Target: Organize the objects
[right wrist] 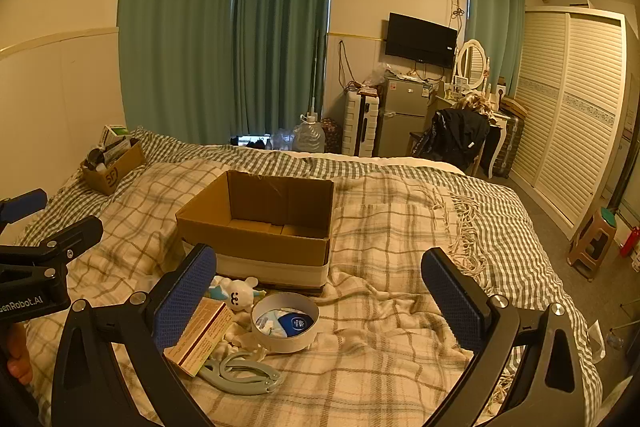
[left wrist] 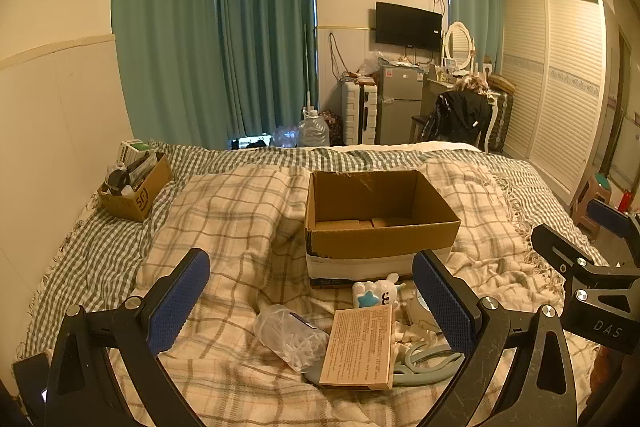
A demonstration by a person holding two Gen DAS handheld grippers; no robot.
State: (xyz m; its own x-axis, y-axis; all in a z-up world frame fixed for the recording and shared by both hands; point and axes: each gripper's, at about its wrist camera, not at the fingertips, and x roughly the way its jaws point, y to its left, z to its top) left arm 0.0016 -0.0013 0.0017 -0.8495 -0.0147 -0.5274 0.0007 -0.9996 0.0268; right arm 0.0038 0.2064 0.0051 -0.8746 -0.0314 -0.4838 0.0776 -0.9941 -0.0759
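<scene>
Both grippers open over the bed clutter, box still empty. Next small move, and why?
Probably lower the left gripper onto the clear jar: it lies on its side between the open fingers, nothing is held, and the cardboard box just behind stands empty.

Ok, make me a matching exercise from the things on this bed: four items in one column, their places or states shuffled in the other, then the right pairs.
Items:
1. big cardboard box
2. small cardboard box
3. clear jar
4. round tin

Descriptions:
A. lying on its side
B. by the wall, full of things
C. open, holding a blue lid
D. middle of the bed, open

Pairs: 1-D, 2-B, 3-A, 4-C
</scene>
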